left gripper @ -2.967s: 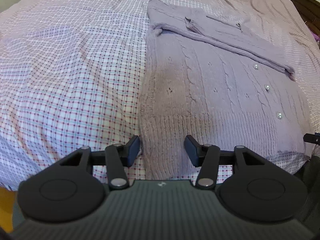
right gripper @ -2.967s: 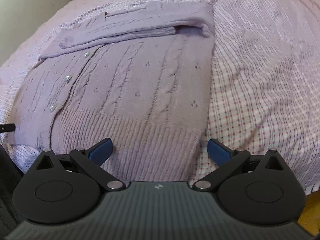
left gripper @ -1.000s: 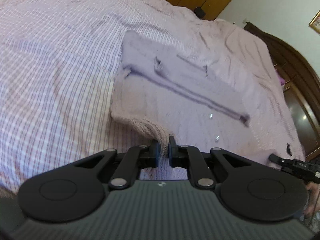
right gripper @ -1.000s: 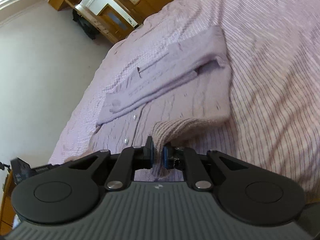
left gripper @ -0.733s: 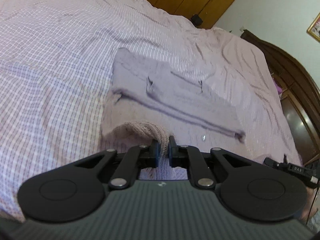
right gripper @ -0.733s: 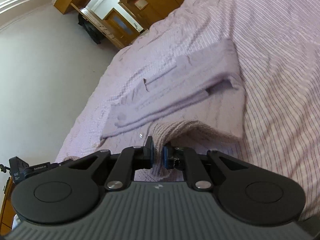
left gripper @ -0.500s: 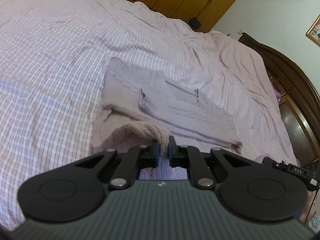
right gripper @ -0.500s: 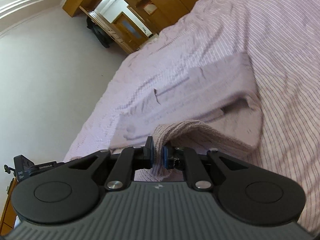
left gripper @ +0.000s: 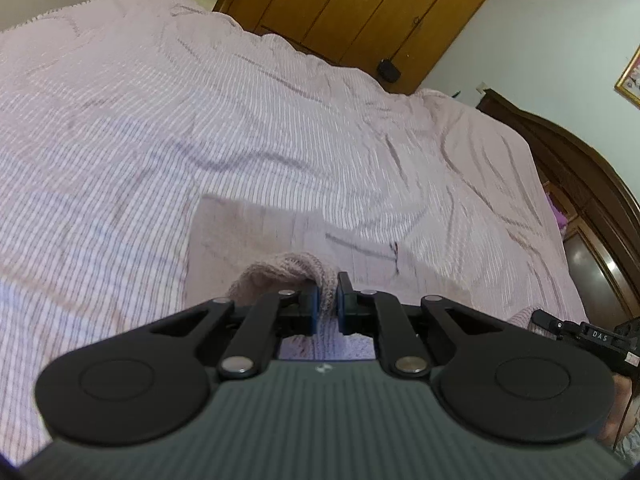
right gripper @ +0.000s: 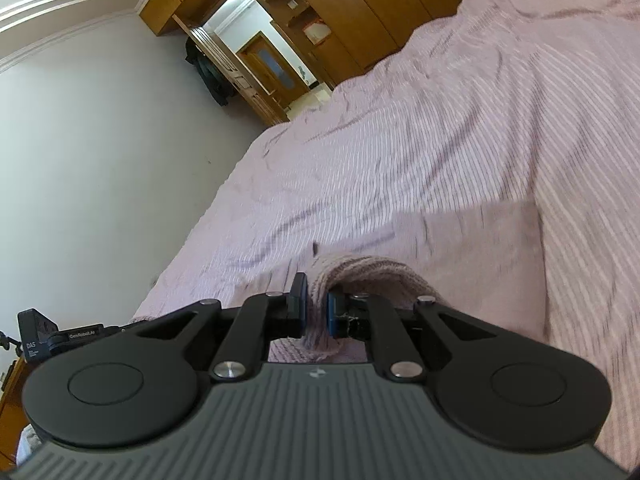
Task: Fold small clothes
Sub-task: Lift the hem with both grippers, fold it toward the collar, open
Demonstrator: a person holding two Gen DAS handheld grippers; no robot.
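A lilac knitted cardigan (left gripper: 256,232) lies on the bed, its ribbed hem lifted and carried over its upper part. My left gripper (left gripper: 327,306) is shut on the hem's left corner (left gripper: 284,272). My right gripper (right gripper: 316,312) is shut on the hem's right corner (right gripper: 372,272). The cardigan's top part (right gripper: 480,236) shows beyond the fingers in the right wrist view. The lower body and buttons are hidden under the grippers. The other gripper shows at the edge of each view, the right one (left gripper: 592,336) and the left one (right gripper: 52,340).
The bed has a pink checked cover (left gripper: 160,120) with creases. Wooden wardrobes (left gripper: 360,8) stand past the bed's far end. A dark wooden headboard (left gripper: 580,184) runs along the right. A doorway (right gripper: 272,68) and a white wall (right gripper: 80,140) are on the left.
Both grippers closed on the hem corners, lifted them and carried them forward over the cardigan toward its top edge. Much less of the cardigan shows now.
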